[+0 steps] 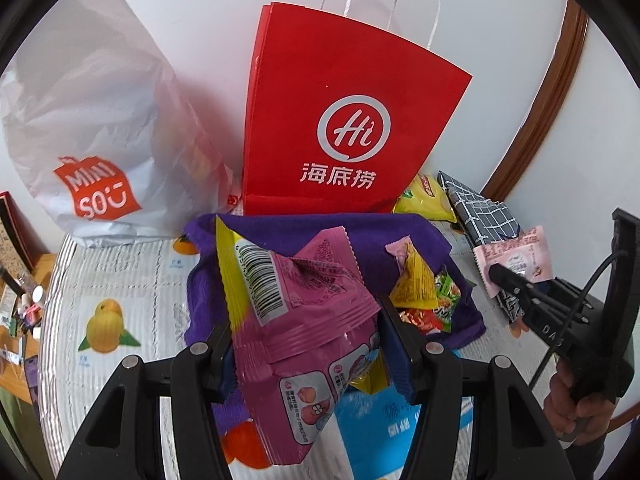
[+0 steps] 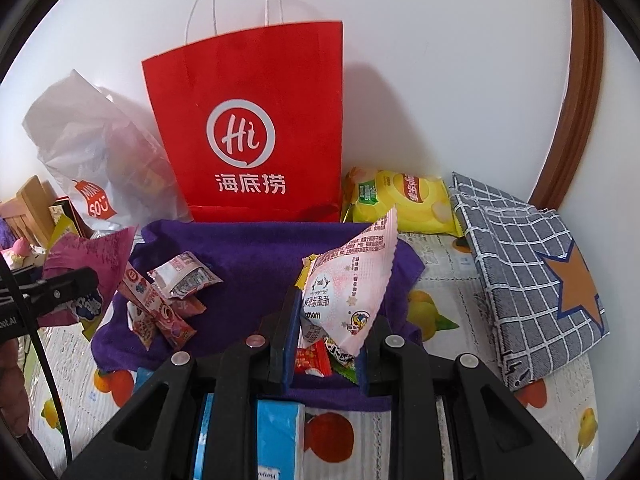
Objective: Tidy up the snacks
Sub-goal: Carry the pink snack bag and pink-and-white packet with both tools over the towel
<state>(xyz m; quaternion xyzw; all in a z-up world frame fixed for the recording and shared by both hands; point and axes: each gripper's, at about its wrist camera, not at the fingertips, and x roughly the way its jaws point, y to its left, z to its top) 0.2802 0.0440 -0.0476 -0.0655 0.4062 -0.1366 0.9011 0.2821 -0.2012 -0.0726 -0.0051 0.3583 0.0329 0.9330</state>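
Left gripper (image 1: pixel 306 344): lower centre of the left wrist view; jaws part-way spread and pinching a large pink snack bag (image 1: pixel 304 320), which bulges up between the two black fingers; a yellow edge and a barcode label show on the bag's upper left
Right gripper (image 2: pixel 330 340): lower centre of the right wrist view; jaws drawn close and pinching the lower end of a pale pink snack packet (image 2: pixel 350 280), whose serrated top points to the upper right; the same gripper shows at the right edge of the left wrist view, with a hand (image 1: pixel 576 408) around its handle
Purple cloth (image 2: pixel 248 256): spread across the middle of both views, under both held packets; small wrapped snacks lie on it
Loose snacks: a cluster of red and pink sachets (image 2: pixel 168 300) on the left part of the cloth in the right wrist view; a red candy (image 2: pixel 314 360) just behind the right fingers
Red paper bag (image 2: pixel 252 128): upright behind the cloth, upper centre, white cord handles, against the white wall
White plastic bag (image 1: pixel 96 128): upper left, beside the red bag, orange logo
Yellow chip bag (image 2: pixel 404 200): right of the red bag's base, lying flat
Checked grey cloth bag (image 2: pixel 532 268): far right, orange star on it
Table cover (image 1: pixel 116 280): pale, printed with fruit, under everything
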